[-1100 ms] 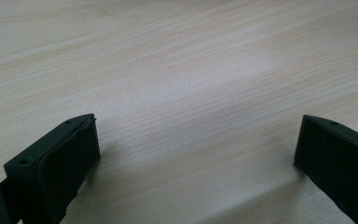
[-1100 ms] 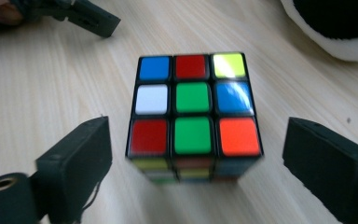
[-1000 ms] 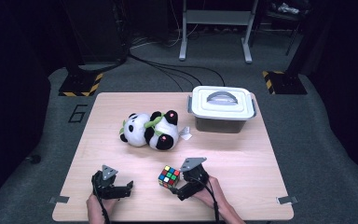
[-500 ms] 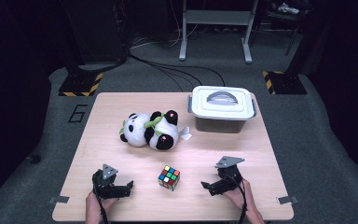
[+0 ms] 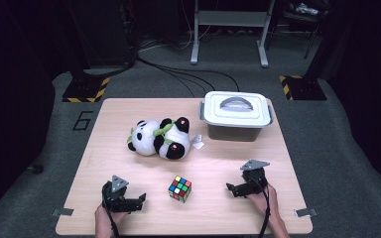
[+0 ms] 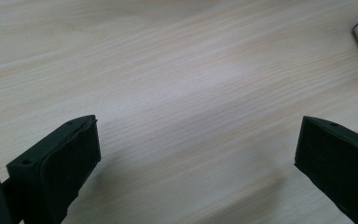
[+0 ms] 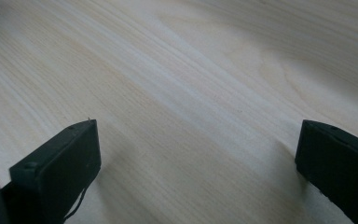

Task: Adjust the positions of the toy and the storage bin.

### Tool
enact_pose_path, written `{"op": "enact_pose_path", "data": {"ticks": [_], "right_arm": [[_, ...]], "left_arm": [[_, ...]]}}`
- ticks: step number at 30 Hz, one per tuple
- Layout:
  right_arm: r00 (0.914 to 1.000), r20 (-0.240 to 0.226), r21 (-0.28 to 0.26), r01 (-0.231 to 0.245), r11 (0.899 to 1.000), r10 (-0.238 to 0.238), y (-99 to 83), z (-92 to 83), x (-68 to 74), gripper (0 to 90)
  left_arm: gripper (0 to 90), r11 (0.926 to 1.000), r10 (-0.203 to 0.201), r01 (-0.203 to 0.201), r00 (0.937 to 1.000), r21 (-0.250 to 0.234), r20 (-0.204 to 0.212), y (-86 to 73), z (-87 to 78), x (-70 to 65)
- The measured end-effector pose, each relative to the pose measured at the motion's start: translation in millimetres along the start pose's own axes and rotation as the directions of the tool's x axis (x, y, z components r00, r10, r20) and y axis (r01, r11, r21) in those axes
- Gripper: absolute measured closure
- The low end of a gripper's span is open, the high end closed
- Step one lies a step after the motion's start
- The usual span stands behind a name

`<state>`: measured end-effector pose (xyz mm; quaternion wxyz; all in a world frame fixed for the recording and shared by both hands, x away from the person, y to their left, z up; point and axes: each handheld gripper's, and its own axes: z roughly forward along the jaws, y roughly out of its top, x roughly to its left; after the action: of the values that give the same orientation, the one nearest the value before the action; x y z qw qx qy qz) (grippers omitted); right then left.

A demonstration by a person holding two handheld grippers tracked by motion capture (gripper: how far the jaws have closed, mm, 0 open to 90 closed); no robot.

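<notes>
One panda [image 5: 159, 138], one cube [image 5: 179, 189], one lidded bin [image 5: 236, 115]; left gripper [image 5: 140, 200], right gripper [image 5: 230, 187] fingers spread, empty.

A pale wood-grain worktop [image 5: 238, 163] with rounded corners stands on a grey carpeted floor [image 5: 327, 134] in a dim room whose edges sink into darkness. A dark figure "6" [image 5: 83, 120] is marked on the carpet beside the worktop's far left corner. Two black bases edged with yellow-and-black hazard stripes [image 5: 84, 91] sit on the floor, one beyond the left side and one [image 5: 297, 87] beyond the right. Black cables [image 5: 178, 74] run across the carpet behind the worktop toward a grey metal frame stand [image 5: 228, 29] at the back. Small grey brackets [image 5: 303, 212] show at the worktop's near corners.
</notes>
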<state>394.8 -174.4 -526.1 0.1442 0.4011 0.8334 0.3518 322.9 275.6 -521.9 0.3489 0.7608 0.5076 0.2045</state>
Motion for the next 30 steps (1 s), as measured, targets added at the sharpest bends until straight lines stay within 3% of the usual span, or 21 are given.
{"op": "enact_pose_path", "data": {"ticks": [4, 15, 30], "right_arm": [[0.9992, 0.023, 0.001, 0.033, 0.999, -0.033, 1.4, 3.4, -0.5, 0.0], [0.9991, 0.031, -0.008, 0.029, 1.0, -0.029, 0.2, 3.5, -0.7, 0.0], [0.9991, 0.039, -0.01, 0.019, 1.0, -0.018, -0.1, 3.1, -0.4, 0.0]], "left_arm": [[0.3, 0.9998, 0.007, -0.007, 0.9999, -0.018, 0.009, 4.5, -4.8, -7.6], [0.1, 0.998, 0.02, -0.016, 0.9982, -0.061, 0.056, 17.4, -17.0, -27.1], [0.1, 0.9924, 0.066, -0.05, 0.9876, -0.112, 0.142, 36.7, -15.2, -66.8]]}}
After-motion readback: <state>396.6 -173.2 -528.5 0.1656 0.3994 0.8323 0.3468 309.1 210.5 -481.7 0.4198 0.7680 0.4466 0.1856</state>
